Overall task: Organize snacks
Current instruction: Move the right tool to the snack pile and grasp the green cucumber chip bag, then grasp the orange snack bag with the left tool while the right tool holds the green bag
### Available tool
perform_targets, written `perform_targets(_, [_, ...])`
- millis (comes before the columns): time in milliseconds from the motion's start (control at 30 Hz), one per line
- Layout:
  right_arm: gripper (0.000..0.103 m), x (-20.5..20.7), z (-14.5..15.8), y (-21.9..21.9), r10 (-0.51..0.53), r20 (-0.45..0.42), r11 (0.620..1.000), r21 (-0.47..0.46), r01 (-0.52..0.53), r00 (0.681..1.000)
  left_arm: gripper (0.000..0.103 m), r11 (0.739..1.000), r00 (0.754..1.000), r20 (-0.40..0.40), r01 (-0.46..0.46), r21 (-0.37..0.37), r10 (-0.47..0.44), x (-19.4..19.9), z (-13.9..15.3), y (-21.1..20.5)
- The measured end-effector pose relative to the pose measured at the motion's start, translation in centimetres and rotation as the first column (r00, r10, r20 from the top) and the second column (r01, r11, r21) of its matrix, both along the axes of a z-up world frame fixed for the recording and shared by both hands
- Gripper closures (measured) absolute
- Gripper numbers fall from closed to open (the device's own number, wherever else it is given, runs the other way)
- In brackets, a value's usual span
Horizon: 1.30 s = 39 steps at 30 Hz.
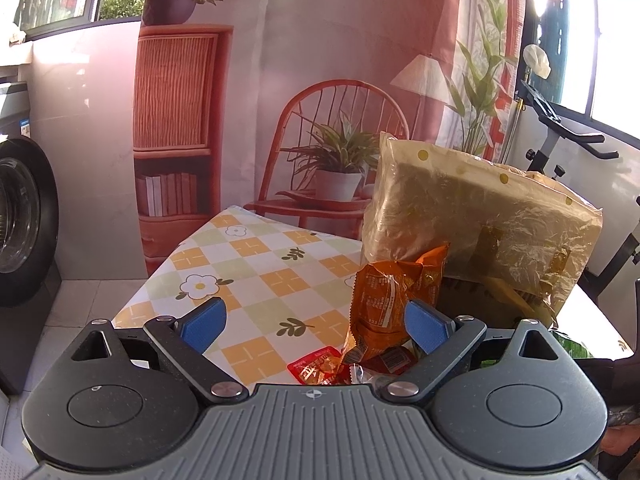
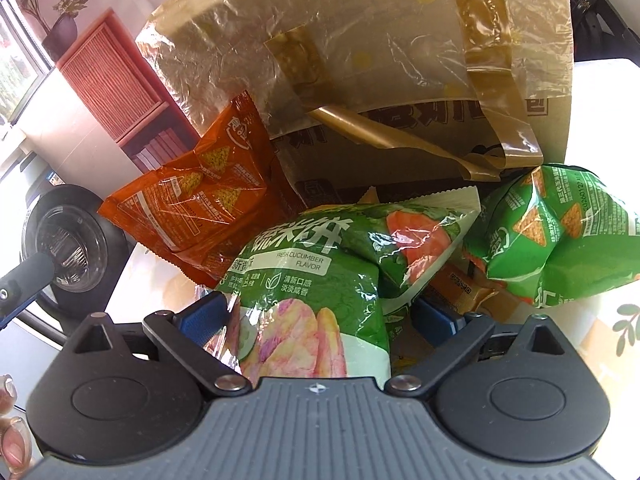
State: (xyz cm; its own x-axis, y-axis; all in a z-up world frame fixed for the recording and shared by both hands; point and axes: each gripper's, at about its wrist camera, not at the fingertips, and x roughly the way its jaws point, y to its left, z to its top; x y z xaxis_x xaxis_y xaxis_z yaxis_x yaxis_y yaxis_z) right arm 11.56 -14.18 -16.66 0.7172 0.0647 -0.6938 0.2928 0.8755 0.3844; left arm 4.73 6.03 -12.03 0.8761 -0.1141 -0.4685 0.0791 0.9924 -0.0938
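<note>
In the left wrist view my left gripper [image 1: 314,326] is open above the checked tablecloth [image 1: 256,276]. An orange chip bag [image 1: 384,300] stands just inside its right finger, not gripped. Small red snack packets [image 1: 316,370] lie below. A cardboard box wrapped in plastic [image 1: 480,220] stands behind. In the right wrist view my right gripper [image 2: 318,320] has its jaws wide, with a green cucumber-flavour rice cracker bag [image 2: 316,292] lying between them; whether they press it I cannot tell. The orange chip bag [image 2: 192,200] leans left, a green chip bag [image 2: 560,236] lies right, the box [image 2: 360,52] behind.
A washing machine [image 1: 20,220] stands at the left beside the table. An exercise bike [image 1: 560,128] stands at the right behind the box. A printed backdrop [image 1: 320,60] with a chair and shelf hangs behind the table. A small orange packet [image 2: 464,286] lies under the green bags.
</note>
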Motion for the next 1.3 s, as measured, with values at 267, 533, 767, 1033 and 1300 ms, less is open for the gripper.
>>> perform_targets(267, [0.035, -2.2, 1.9, 0.9, 0.048, 0.123, 0.998, -0.055, -0.041, 0.991, 0.006, 1.0, 1.0, 0.0, -0.006, -0.003, 0.006, -0.3, 0.0, 0.0])
perform_targets(533, [0.041, -4.8, 3.4, 1.3, 0.101, 0.186, 0.986, -0.15, -0.073, 0.977, 0.006, 1.0, 1.0, 0.007, 0.015, -0.008, -0.015, -0.1, 0.0, -0.1])
perform_targets(767, [0.042, -6.6, 4.7, 1.3, 0.111, 0.236, 0.975, -0.216, -0.059, 0.965, 0.006, 0.992, 0.993, 0.028, 0.114, 0.049, -0.116, 2.5, -0.8, -0.9])
perform_targets(1033, [0.042, -7.5, 5.1, 0.2, 0.078, 0.268, 0.976, -0.218, -0.019, 0.96, 0.008, 0.963, 0.964, -0.059, 0.262, 0.061, -0.259, 8.4, -3.7, -2.6])
perform_targets(1300, [0.043, -7.8, 5.2, -0.4, 0.063, 0.272, 0.977, -0.214, -0.003, 0.96, 0.05, 0.94, 0.933, -0.143, 0.34, 0.04, -0.331, 11.5, -6.3, -5.0])
